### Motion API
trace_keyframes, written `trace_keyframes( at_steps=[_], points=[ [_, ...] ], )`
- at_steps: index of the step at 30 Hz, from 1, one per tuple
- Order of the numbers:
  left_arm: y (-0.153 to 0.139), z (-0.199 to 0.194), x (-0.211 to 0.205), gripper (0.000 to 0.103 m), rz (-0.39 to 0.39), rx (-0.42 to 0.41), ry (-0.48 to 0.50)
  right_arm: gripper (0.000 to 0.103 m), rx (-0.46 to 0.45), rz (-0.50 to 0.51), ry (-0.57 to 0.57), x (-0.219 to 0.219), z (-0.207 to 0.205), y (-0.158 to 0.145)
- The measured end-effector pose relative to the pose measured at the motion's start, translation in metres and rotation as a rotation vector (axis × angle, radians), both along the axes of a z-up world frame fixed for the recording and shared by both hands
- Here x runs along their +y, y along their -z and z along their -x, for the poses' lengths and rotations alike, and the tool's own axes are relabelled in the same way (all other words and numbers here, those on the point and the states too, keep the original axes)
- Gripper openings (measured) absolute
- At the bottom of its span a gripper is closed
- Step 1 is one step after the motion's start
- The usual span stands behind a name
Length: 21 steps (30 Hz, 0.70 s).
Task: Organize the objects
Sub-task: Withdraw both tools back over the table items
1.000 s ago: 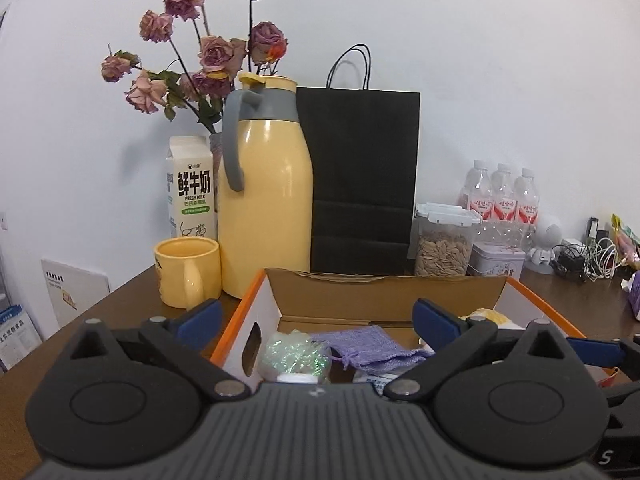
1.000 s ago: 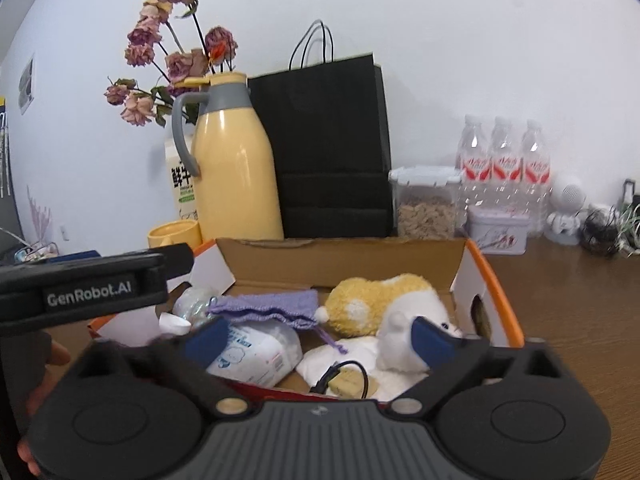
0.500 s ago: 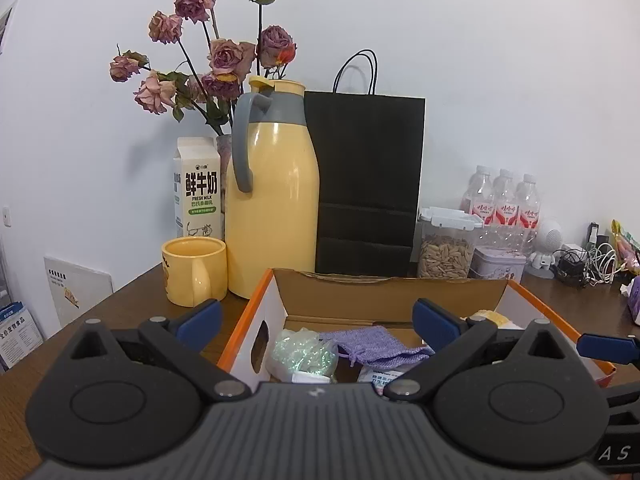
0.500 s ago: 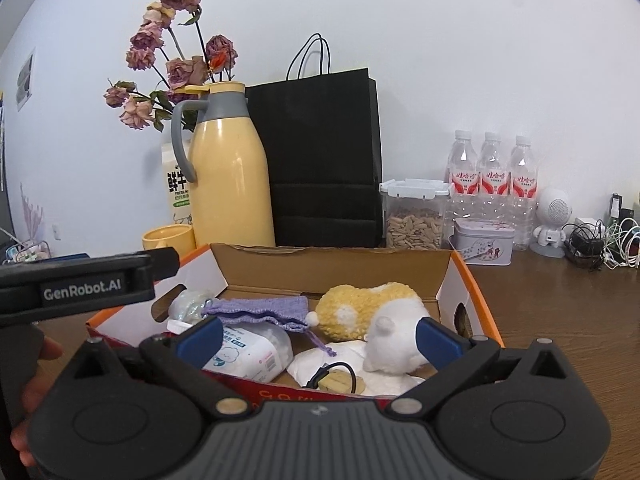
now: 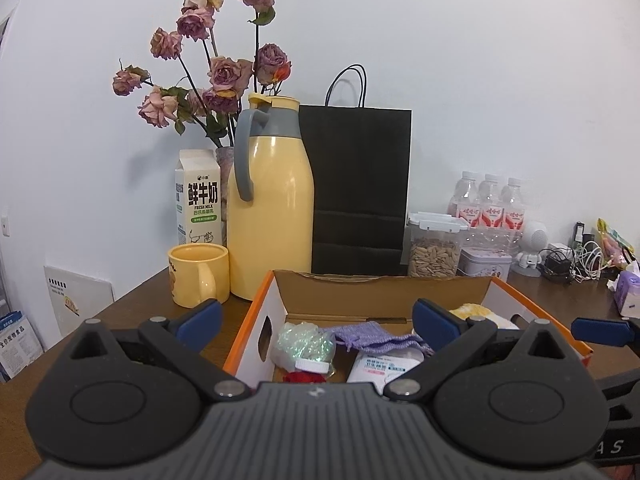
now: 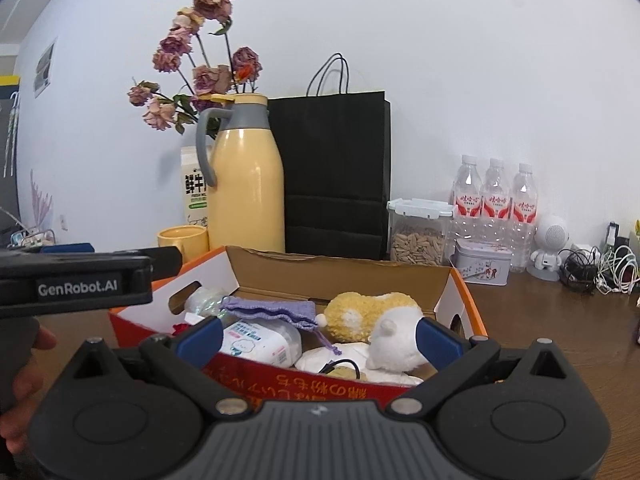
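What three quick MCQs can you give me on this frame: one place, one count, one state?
1. Where is the purple pouch?
A. Inside the cardboard box
B. Beside the mug
C. On the tin

2. How many water bottles stand by the wall?
A. Two
B. Three
C. Five

3. What state is the right gripper in?
A. Shut on the plush toy
B. Shut, empty
C. Open, empty

Answers: A, the pouch lies among the box contents; B, three red-labelled bottles stand together; C, the blue fingers sit wide apart, gripping nothing.
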<state>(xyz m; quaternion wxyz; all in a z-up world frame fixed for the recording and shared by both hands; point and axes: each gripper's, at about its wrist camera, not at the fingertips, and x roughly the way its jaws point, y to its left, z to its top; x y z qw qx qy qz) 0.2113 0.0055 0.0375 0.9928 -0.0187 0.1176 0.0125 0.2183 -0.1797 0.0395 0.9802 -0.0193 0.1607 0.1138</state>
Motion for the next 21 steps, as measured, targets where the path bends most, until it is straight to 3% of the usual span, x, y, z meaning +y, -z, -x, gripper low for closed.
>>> trace_keyframes(
  at_steps=[9,21],
  points=[
    [0.004,0.028,0.005,0.103,-0.007,0.033,0.013,0.103,0.003,0.042,0.024,0.001,0.027,0.002],
    [0.010,0.069,0.021,0.103,-0.033,0.083,0.014,0.103,0.092,0.060,0.053,0.000,0.068,0.014]
  ],
)
